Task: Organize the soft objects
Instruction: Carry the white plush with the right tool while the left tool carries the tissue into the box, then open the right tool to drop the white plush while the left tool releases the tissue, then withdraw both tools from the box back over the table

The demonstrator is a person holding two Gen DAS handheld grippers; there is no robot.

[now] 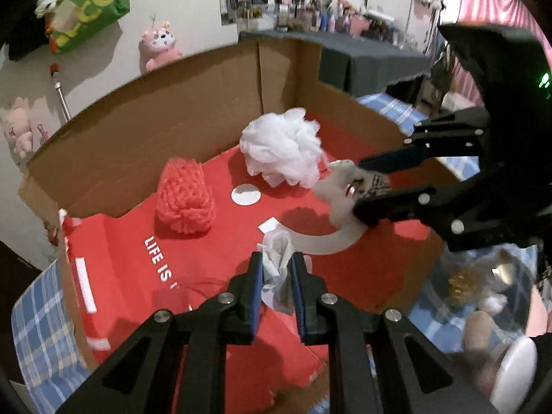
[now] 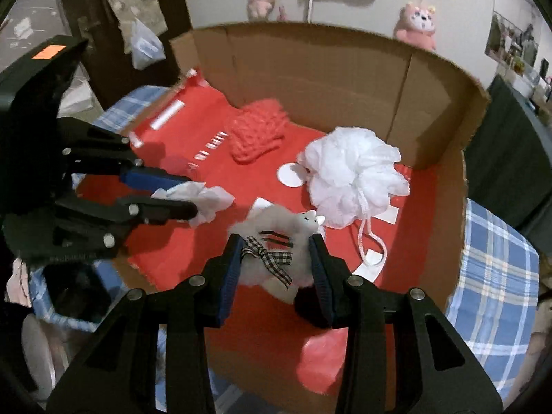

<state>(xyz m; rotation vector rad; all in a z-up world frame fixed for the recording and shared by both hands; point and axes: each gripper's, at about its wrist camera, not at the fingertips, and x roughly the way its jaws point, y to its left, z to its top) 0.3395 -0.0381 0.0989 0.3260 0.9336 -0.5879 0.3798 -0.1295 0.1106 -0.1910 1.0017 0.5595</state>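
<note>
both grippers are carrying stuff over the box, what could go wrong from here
1. The left gripper pinches only one end of the crumpled tissue; most hangs free and could tear or slip.
2. The right gripper holds the fluffy white plush just above the white bath pouf, so its cord may snag.

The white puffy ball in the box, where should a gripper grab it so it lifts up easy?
Probably by the puff itself: the white puffy ball sits free on the red floor of the cardboard box, so fingers coming from above could squeeze its soft ruffles. Its cord loop trails toward the near side, thin and flat, so likely harder to pinch.
</note>
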